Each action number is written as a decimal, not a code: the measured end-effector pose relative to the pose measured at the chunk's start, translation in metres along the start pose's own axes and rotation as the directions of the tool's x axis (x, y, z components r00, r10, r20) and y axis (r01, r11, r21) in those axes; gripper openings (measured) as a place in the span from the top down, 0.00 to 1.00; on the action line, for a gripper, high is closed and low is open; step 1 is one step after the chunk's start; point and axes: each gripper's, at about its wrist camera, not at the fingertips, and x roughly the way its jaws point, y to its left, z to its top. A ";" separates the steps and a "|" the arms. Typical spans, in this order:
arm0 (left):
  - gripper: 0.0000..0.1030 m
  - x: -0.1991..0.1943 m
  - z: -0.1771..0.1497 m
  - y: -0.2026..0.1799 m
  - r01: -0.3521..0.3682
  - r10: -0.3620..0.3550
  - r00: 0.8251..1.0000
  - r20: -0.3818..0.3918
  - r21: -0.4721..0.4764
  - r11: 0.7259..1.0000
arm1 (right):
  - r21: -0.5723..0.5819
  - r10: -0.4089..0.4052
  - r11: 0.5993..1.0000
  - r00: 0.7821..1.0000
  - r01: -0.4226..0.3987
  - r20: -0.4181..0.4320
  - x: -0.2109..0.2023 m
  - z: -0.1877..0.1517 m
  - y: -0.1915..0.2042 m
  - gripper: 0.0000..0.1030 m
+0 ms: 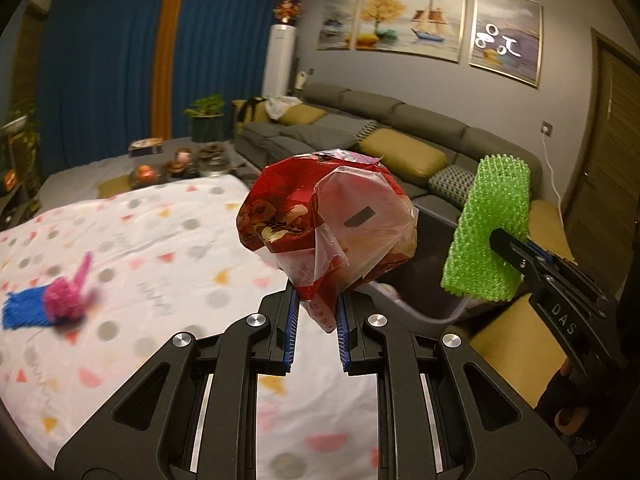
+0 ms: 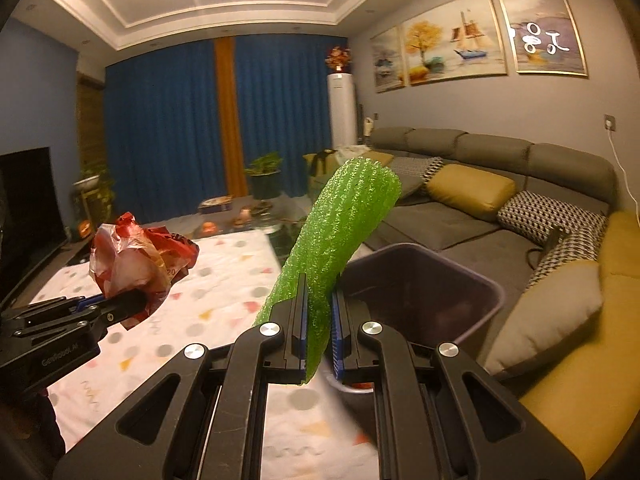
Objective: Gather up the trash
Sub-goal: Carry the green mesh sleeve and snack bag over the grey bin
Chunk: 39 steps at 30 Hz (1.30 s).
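Two grippers were recorded, each clamped on one piece of trash, both held up off the table.

1. Left gripper (image 1: 316, 308): jaws closed on the lower tail of a crumpled red snack bag (image 1: 320, 220) w/ clear plastic film; the bag was bunched above the fingertips. In the right wrist view the same gripper (image 2: 120, 304) was seen at far left w/ the bag (image 2: 140, 256) raised above the tablecloth.

2. Right gripper (image 2: 318, 320): jaws pressed on a green foam net sleeve (image 2: 340, 236), gripped near its lower end, the rest tilted up and to the right. In the left wrist view this gripper (image 1: 516, 256) was seen at right edge, the sleeve (image 1: 488, 228) standing above it.

3. Tablecloth (image 1: 140, 248): white, w/ coloured dots and triangles, spread under both grippers. On it, at left, a pink net piece (image 1: 68, 296) was noted lying against a blue net piece (image 1: 24, 312); both blurred.

4. Bin (image 2: 424, 280): dark purple, open-topped, just beyond the right gripper, beside the table edge; inside too dark to be made out.

5. Sofa (image 2: 480, 184): grey, L-shaped, w/ mustard and patterned cushions, behind the bin.

6. Far wall items: blue curtains (image 2: 168, 120), framed paintings (image 2: 452, 48).
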 end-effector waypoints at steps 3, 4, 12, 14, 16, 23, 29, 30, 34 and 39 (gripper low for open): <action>0.85 0.019 0.004 -0.014 0.028 -0.028 1.000 -0.012 0.014 1.000 | 0.016 -0.029 0.999 1.000 0.029 -0.006 0.008 -0.001 -0.017 0.90; 0.85 0.027 0.006 -0.020 0.038 -0.037 0.999 -0.017 0.019 0.999 | 0.021 -0.035 0.999 0.999 0.035 -0.009 0.011 -0.001 -0.022 0.90; 0.85 0.082 0.011 -0.048 0.109 -0.107 0.992 -0.072 0.031 0.994 | 0.029 -0.072 0.997 0.997 0.074 -0.039 0.033 -0.006 -0.043 0.90; 0.85 0.092 0.012 -0.054 0.123 -0.120 0.990 -0.080 0.038 0.992 | 0.029 -0.078 0.996 0.996 0.079 -0.049 0.039 -0.008 -0.046 0.90; 0.85 0.103 0.012 -0.057 0.136 -0.131 0.987 -0.093 0.042 0.990 | 0.032 -0.080 0.996 0.995 0.082 -0.056 0.043 -0.010 -0.049 0.90; 0.85 0.130 0.009 -0.066 0.167 -0.161 0.978 -0.132 0.035 0.985 | 0.042 -0.087 0.995 0.993 0.091 -0.077 0.058 -0.013 -0.060 0.89; 0.84 0.147 0.005 -0.072 0.188 -0.181 0.971 -0.158 0.033 0.982 | 0.049 -0.089 0.994 0.991 0.095 -0.100 0.069 -0.013 -0.065 0.89; 0.84 0.150 0.005 -0.072 0.190 -0.182 0.970 -0.160 0.032 0.981 | 0.049 -0.092 0.994 0.990 0.097 -0.103 0.071 -0.012 -0.064 0.89; 0.83 0.154 0.005 -0.075 0.201 -0.194 0.968 -0.159 0.026 0.979 | 0.057 -0.093 0.993 0.988 0.100 -0.120 0.077 -0.012 -0.067 0.88; 0.73 0.157 0.005 -0.075 0.207 -0.199 0.966 -0.167 0.032 0.978 | 0.073 -0.094 0.992 0.989 0.103 -0.116 0.079 -0.009 -0.072 0.77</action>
